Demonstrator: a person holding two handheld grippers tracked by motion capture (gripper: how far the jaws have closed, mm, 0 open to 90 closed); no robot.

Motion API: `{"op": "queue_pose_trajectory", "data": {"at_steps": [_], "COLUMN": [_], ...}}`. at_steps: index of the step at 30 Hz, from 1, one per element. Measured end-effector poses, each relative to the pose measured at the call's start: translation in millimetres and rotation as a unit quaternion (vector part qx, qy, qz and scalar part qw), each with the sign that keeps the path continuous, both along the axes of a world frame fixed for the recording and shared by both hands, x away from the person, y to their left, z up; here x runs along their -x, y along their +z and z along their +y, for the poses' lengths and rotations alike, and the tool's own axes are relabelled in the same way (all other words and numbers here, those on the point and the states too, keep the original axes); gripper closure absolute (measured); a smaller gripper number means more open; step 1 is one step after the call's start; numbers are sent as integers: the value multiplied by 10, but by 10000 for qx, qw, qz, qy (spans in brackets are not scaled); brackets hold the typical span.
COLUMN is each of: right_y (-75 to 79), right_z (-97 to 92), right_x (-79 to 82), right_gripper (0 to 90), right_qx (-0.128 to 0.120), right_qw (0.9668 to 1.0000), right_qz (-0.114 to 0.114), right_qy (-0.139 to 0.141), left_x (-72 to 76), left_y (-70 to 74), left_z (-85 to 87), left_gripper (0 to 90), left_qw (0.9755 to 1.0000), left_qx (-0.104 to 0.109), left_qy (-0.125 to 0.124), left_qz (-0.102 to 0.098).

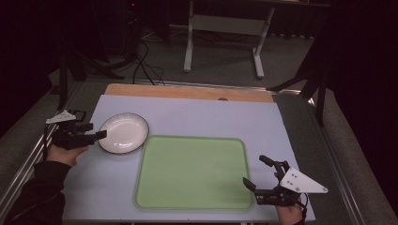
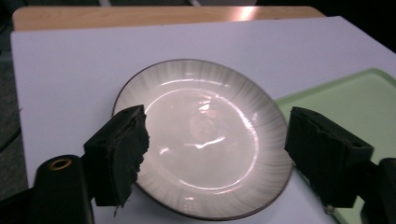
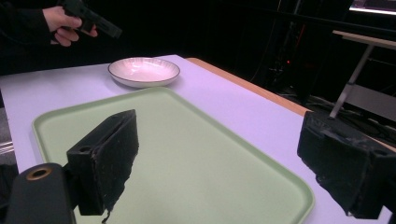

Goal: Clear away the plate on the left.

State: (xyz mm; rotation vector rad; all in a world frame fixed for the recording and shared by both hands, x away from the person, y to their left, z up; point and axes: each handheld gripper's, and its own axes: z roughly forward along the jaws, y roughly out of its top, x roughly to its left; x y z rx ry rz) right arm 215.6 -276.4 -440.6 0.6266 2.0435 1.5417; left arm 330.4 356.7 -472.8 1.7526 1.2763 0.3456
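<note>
My right tongs point(image 1: 257, 172) wait wide open with nothing in them, just past the near right corner of the flat green plastic tray point(image 1: 187, 173). The tray is bare; nothing has been put on it yet. My left tongs point(image 1: 96, 135) are open too, right at the left edge of the round white dish with a thin dark rim point(image 1: 124, 133). In the left gripper view the dish point(image 2: 205, 135) sits between my two pads, which do not pinch it. It rests on the pale surface point(image 1: 197, 117), just beside the tray's far left corner. I think grabbing it, lifting it and moving it are all left to do.
</note>
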Motion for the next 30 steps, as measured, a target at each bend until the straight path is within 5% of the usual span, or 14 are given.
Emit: {"op": "queue_pose_trajectory", "data": {"at_steps": [9,13,22,30], "right_y": [-7,-11,-18,-27], "right_z": [14,13,16,11], "right_x": [-5,2,-3,-7], "right_gripper": [124,124,125,126], "right_qx": [20,45,57,57], "right_qw": [10000,10000,10000,10000], "right_qz": [31,38,44,71], "right_qy": [31,29,33,8], "left_x": [-121,-165,-304,-366], "left_y": [-201,-242,-368,-442], "left_z": [77,104,117,137], "left_gripper": [351,421,509,623], "left_qw": [9963,9940,9832,9777], "left_qx": [30,68,-98,277], "left_qy": [478,685,1039,1093], "left_qz": [710,849,1496,1769]}}
